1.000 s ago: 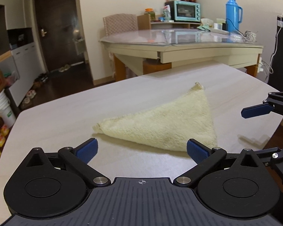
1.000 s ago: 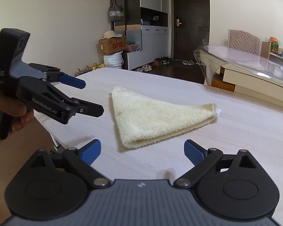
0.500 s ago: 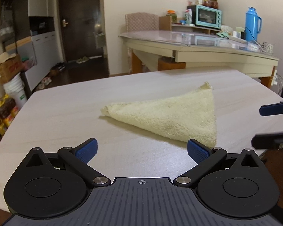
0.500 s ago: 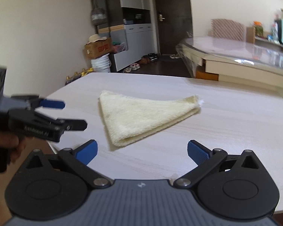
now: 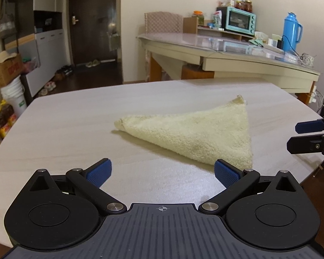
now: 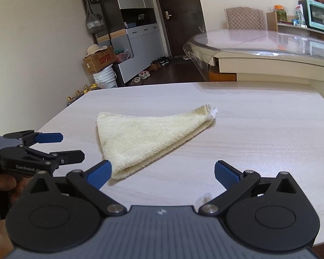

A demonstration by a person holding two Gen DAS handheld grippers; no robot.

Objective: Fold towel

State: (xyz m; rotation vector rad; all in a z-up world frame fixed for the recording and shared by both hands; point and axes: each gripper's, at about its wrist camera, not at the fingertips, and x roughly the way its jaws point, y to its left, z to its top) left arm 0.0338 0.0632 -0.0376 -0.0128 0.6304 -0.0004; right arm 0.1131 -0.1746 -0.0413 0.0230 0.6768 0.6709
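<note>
Cream towel point(image 5: 196, 133) on table point(image 5: 75, 133), ahead of both spread, empty tongs.

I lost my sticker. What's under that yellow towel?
The fluffy pale-yellow triangular towel lies on the light wood-grain table. It covers whatever is underneath.

Both grippers drawn back from towel point(image 5: 196, 136); left gripper point(image 5: 163, 173) swung leftward.
</note>
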